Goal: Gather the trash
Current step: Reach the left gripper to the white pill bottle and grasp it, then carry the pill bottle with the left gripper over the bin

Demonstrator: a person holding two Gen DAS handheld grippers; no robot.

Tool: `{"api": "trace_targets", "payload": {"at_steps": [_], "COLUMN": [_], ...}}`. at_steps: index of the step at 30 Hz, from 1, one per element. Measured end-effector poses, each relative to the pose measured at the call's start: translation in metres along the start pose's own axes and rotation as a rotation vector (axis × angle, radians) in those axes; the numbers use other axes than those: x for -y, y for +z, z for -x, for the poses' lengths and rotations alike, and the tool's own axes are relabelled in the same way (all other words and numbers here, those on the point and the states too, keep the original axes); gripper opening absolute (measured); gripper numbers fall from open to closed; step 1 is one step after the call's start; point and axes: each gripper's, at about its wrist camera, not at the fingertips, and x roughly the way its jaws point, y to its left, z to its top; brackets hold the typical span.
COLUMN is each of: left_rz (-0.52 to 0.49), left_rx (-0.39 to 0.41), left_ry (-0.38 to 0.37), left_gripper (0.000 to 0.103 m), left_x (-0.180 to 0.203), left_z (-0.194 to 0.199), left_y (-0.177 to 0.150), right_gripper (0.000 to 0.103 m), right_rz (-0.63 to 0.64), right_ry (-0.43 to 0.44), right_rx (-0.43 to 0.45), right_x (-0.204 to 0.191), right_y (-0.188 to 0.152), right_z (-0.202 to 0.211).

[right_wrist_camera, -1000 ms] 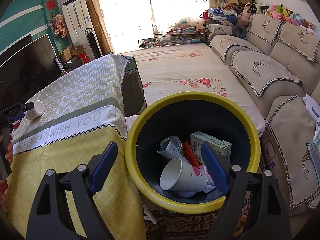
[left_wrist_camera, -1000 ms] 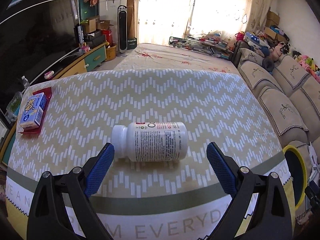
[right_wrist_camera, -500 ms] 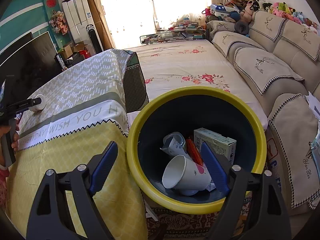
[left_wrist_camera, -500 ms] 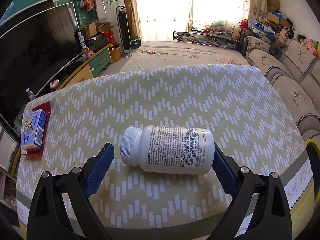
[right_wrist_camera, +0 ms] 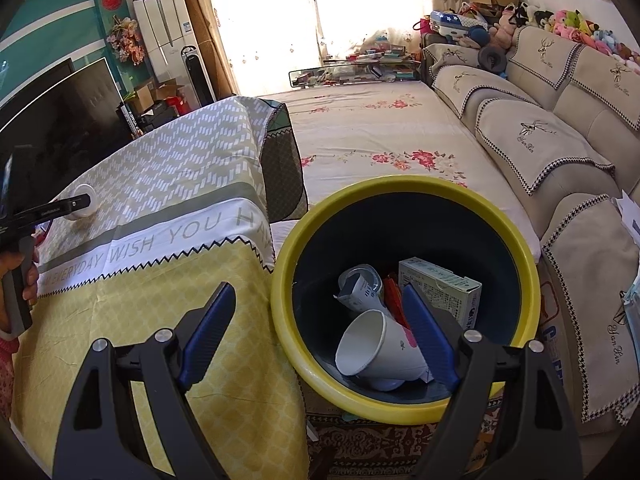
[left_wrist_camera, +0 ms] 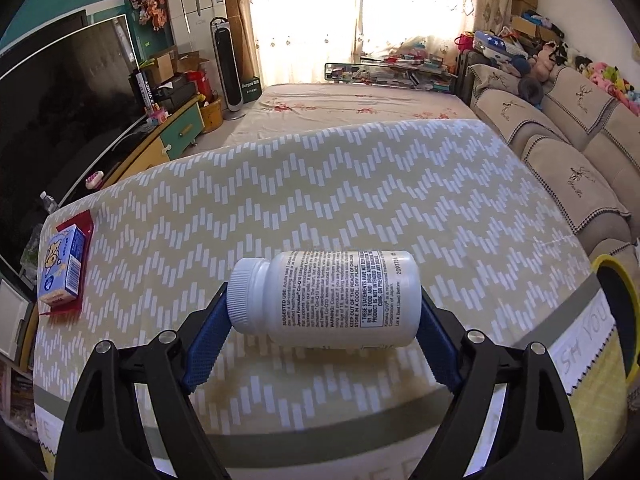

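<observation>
A white pill bottle lies on its side on the zigzag tablecloth. My left gripper spans it lengthwise, its jaws closing, one blue pad against the cap and the other against the base. The right wrist view shows the bottle far left with the left gripper's finger at it. My right gripper hangs open and empty above the near rim of the yellow-rimmed bin, which holds a paper cup, a box and a crushed cup.
A blue carton rests on a red packet at the table's left edge. The bin stands off the table's right corner. A sofa runs along the right, a TV along the left. A hand grips the left tool.
The left gripper moved forward around the bottle and its jaws narrowed until the pads met both ends. The right gripper stayed above the bin.
</observation>
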Motion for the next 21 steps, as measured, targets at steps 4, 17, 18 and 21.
{"api": "trace_targets", "payload": {"at_steps": [4,17,18,21], "left_rz": [-0.019,-0.243,-0.265,-0.324], "left_rx": [0.047,0.131,0.131,0.119], "left_ry": [-0.046,-0.322,-0.339,-0.383], "left_gripper": [0.083,0.084,0.084,0.084], "left_x": [0.02,0.169,0.182,0.22], "left_z": [0.043,0.157,0.16,0.161], "left_y": [-0.013,-0.054,-0.056,-0.057], "right_gripper": [0.08,0.08,0.08,0.08], "right_rz": [0.001,0.011,0.003,-0.026], "right_ry": [-0.003,-0.078,-0.09,-0.128], "right_rx": [0.007,0.097,0.105,0.129], "right_x": [0.0,0.025,0.029,0.046], "right_y": [-0.001,-0.003,-0.004,-0.006], "right_z": [0.006,0.06,0.064,0.077]}}
